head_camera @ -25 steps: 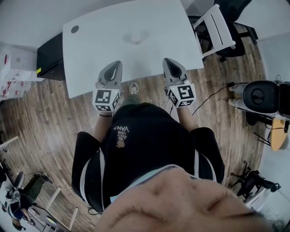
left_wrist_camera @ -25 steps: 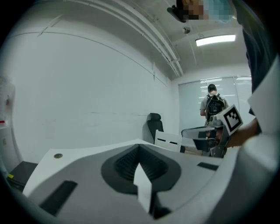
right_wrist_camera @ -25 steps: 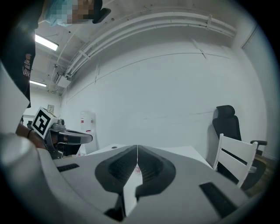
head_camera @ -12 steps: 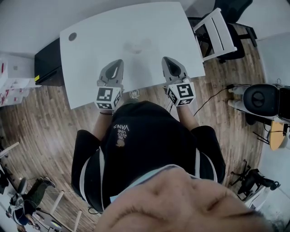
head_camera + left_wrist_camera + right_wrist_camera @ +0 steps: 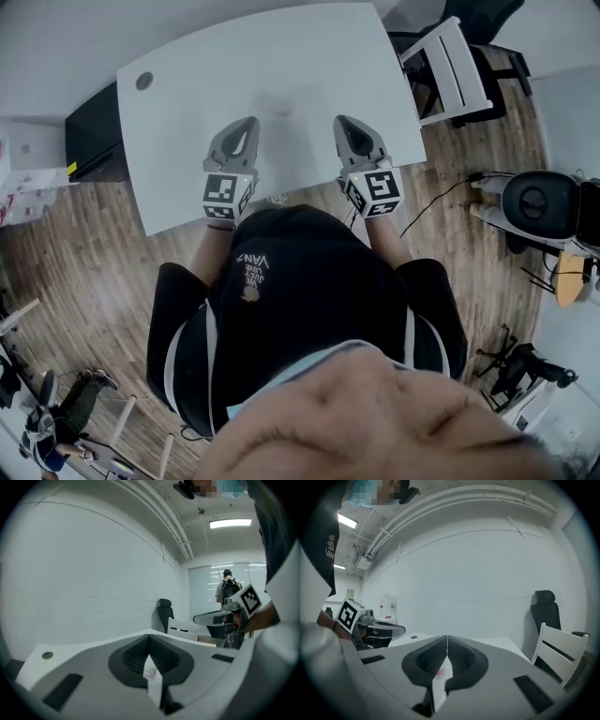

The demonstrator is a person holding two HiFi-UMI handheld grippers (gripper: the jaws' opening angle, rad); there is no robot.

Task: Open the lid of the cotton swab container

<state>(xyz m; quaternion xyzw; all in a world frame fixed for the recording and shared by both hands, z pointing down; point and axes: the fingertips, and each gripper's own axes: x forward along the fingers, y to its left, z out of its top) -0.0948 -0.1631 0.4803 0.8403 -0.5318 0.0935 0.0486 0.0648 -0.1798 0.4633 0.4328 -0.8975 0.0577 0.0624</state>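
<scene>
Two grey grippers, left gripper (image 5: 246, 127) and right gripper (image 5: 345, 125), are reaching further forward than earlier. Both sets of fingers are pressing fully closed, gripping nothing, with one white desk (image 5: 187, 103) lying beneath them.

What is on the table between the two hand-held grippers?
Only bare white table between the left hand-held gripper and right hand-held gripper, in the head view.

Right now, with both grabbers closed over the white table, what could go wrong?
1. The left gripper and right gripper are both shut. Going in like that would probably shove the container instead of holding it.
2. The container shows only as a faint pale smudge on the white table, so it would be easy to aim wrong and miss the lid.
</scene>
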